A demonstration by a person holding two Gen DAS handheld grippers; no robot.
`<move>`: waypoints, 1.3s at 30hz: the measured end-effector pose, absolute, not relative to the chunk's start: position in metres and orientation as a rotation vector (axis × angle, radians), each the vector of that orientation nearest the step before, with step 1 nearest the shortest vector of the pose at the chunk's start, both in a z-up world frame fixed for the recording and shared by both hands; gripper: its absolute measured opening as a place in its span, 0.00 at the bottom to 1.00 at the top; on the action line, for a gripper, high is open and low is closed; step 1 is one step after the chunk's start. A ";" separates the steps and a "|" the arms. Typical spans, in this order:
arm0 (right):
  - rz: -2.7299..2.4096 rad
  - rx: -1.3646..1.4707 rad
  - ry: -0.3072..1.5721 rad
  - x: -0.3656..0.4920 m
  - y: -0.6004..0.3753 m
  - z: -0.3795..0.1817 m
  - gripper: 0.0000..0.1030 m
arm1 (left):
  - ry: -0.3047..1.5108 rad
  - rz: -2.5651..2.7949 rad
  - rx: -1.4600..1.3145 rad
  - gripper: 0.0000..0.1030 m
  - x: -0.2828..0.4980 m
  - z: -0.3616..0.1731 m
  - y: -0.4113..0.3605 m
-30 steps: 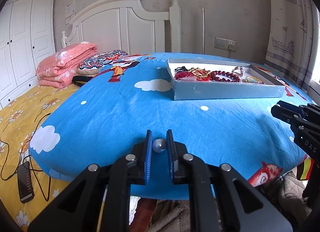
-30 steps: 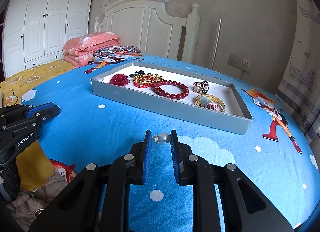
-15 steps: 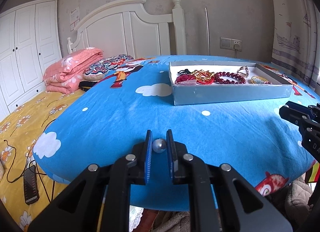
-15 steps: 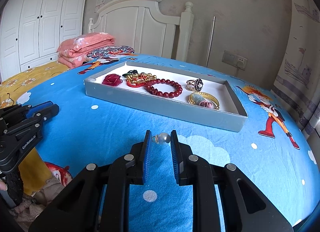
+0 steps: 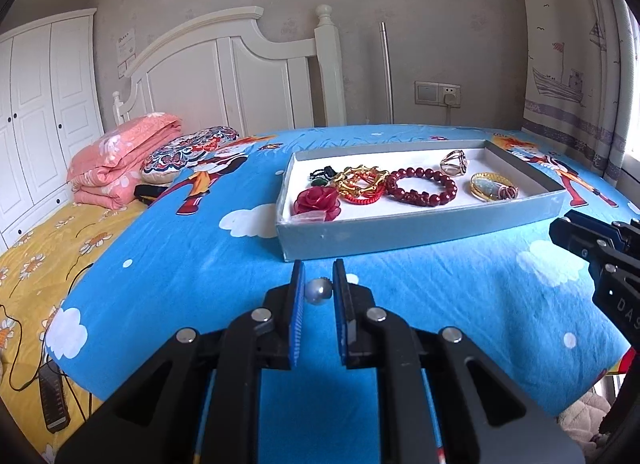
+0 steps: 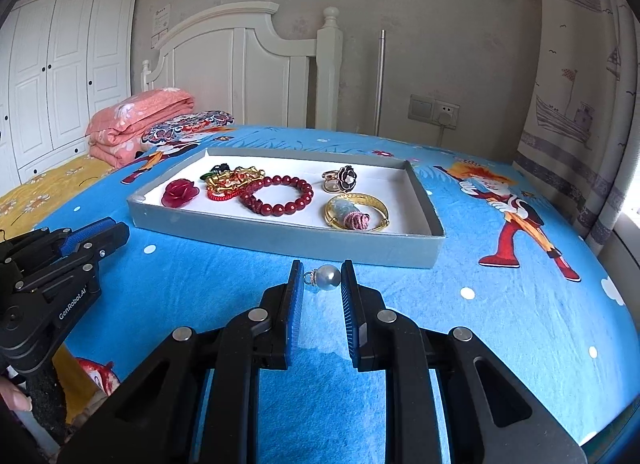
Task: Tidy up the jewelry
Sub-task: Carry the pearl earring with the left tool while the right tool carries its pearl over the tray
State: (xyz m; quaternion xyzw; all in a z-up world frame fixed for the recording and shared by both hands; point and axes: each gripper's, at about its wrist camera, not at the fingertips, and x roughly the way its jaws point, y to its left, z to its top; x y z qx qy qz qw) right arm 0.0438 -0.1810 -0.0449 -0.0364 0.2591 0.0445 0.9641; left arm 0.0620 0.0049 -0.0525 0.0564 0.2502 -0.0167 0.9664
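Note:
My left gripper (image 5: pixel 319 274) is shut on a grey pearl (image 5: pixel 319 291), held above the blue bedspread just short of the grey tray (image 5: pixel 420 232). My right gripper (image 6: pixel 322 272) is shut on a second pearl (image 6: pixel 329 277) that has a small metal loop, close to the tray's near wall (image 6: pixel 280 240). In the tray lie a red fabric rose (image 6: pixel 180 192), a gold and red bracelet (image 6: pixel 232 181), a dark red bead bracelet (image 6: pixel 277 195), a flower ring (image 6: pixel 341 180) and a gold bangle (image 6: pixel 356 211). Each gripper shows at the edge of the other's view.
A folded pink quilt (image 5: pixel 120 160) and a patterned pillow (image 5: pixel 188 148) lie at the left by the white headboard (image 5: pixel 224 76). Over the bed's left edge a black cable and power strip (image 5: pixel 54 396) rest on yellow sheet. A curtain (image 6: pixel 580 84) hangs at the right.
Both grippers have moved closer to the tray and slightly up, each still holding its pearl. The tray looks larger and its contents show from a steeper angle.

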 end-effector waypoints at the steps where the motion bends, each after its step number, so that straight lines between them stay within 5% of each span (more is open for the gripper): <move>1: 0.086 -0.073 0.524 0.044 -0.182 -0.045 0.18 | 0.511 -0.045 0.107 0.13 0.066 -0.051 0.000; 19: 0.070 -0.073 0.518 0.071 -0.187 -0.020 0.18 | 0.486 -0.085 0.089 0.13 0.097 -0.024 -0.041; 39: -0.010 -0.064 0.626 0.192 -0.199 -0.013 0.18 | 0.570 0.027 0.092 0.13 0.216 0.000 -0.038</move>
